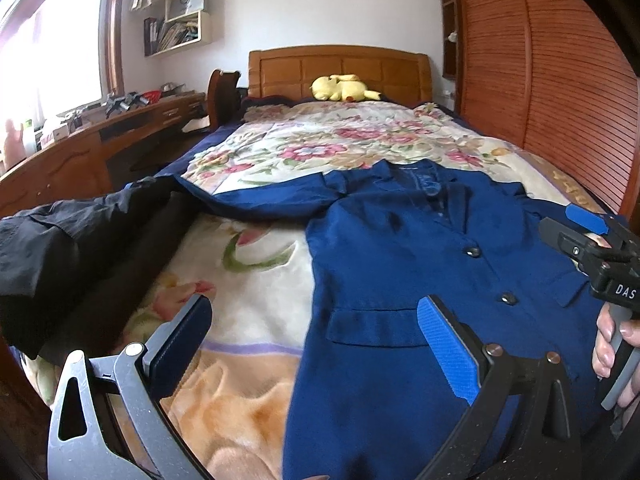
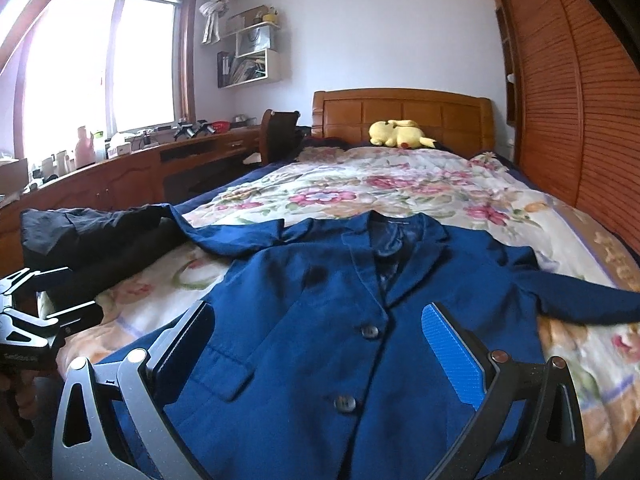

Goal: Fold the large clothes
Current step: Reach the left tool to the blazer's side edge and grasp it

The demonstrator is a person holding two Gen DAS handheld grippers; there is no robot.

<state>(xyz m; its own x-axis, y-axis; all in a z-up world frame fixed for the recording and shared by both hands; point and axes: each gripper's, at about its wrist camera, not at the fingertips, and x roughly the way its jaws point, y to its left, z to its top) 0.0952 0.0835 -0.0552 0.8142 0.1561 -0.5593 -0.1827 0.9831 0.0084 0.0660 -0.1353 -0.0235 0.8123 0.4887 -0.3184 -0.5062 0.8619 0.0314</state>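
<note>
A dark blue jacket point(image 1: 400, 264) point(image 2: 320, 292) lies flat and front up on the flowered bedspread, with two buttons fastened and its collar toward the headboard. One sleeve point(image 2: 232, 236) reaches left; the other sleeve point(image 2: 584, 298) stretches right. My left gripper point(image 1: 316, 344) hovers open over the jacket's lower left edge, one finger above the blanket and one above the cloth. My right gripper point(image 2: 320, 352) hangs open over the lower front near the buttons, holding nothing. Each gripper shows in the other's view: the right gripper point(image 1: 572, 228) in a hand point(image 1: 612, 344), the left gripper point(image 2: 66, 292) at the bed's left side.
A black garment point(image 1: 80, 240) point(image 2: 100, 232) lies heaped on the bed's left edge, touching the jacket's sleeve. A yellow plush toy point(image 2: 400, 134) rests by the wooden headboard point(image 2: 400, 116). A cluttered desk point(image 2: 132, 168) runs along the left; slatted wardrobe doors point(image 2: 580, 120) line the right.
</note>
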